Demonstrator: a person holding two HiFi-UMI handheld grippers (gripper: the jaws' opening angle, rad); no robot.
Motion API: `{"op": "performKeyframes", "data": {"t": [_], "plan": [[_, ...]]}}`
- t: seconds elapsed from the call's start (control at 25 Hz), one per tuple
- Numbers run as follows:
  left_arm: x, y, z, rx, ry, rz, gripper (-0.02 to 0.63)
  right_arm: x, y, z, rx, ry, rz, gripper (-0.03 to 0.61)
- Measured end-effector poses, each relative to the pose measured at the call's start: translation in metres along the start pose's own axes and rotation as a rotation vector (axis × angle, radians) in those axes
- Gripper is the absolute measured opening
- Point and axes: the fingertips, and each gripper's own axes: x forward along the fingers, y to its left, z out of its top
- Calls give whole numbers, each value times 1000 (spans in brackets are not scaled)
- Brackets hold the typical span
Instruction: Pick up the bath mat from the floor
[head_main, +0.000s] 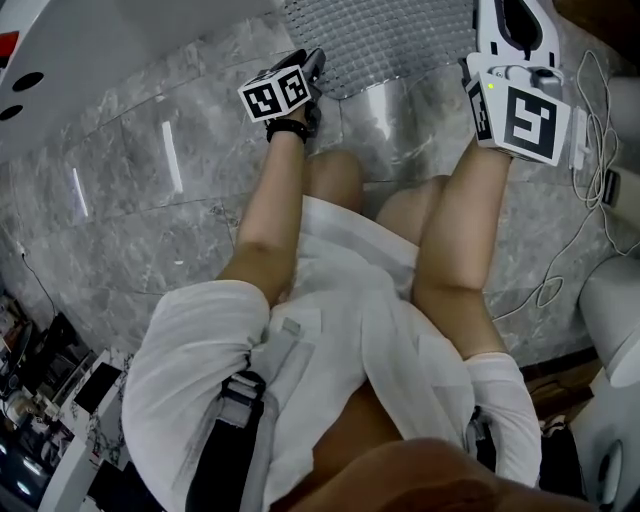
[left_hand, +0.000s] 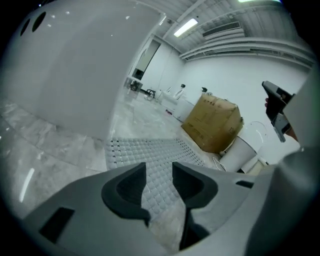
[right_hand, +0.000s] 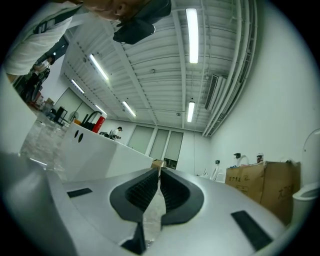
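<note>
The bath mat (head_main: 385, 40), a pale translucent sheet of small raised squares, lies on the grey marble floor at the top of the head view. My left gripper (head_main: 314, 66) is at its near left corner, jaws open. In the left gripper view the mat (left_hand: 150, 150) stretches out ahead, and its near edge shows in the gap of the left gripper (left_hand: 159, 172). My right gripper (head_main: 505, 30) is at the mat's right edge. In the right gripper view the right gripper (right_hand: 159, 172) points up towards the ceiling, shut on a thin translucent strip of the mat (right_hand: 152, 217).
A white bathtub (head_main: 120, 50) borders the floor at the upper left. White cables (head_main: 590, 150) trail across the floor on the right, near a rounded white fixture (head_main: 615, 310). A cardboard box (left_hand: 212, 122) stands beyond the mat. The person's knees are between the two arms.
</note>
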Motion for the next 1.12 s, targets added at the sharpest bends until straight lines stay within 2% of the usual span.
{"op": "performKeyframes", "data": {"t": [0.24,0.6,0.88,1.12], "plan": [[38,28,-54,-122,190,81,260,5,5,-11,6,13,16,32],[72,53,-104,-168,378,179,353,10,6,-22,8,29,30,32],[89,76,-128,-197,472,248,387,17,12,-32,-4,50,54,32],[95,85,-139,-218,485,290,396,22,18,-42,-22,80,81,32]]}}
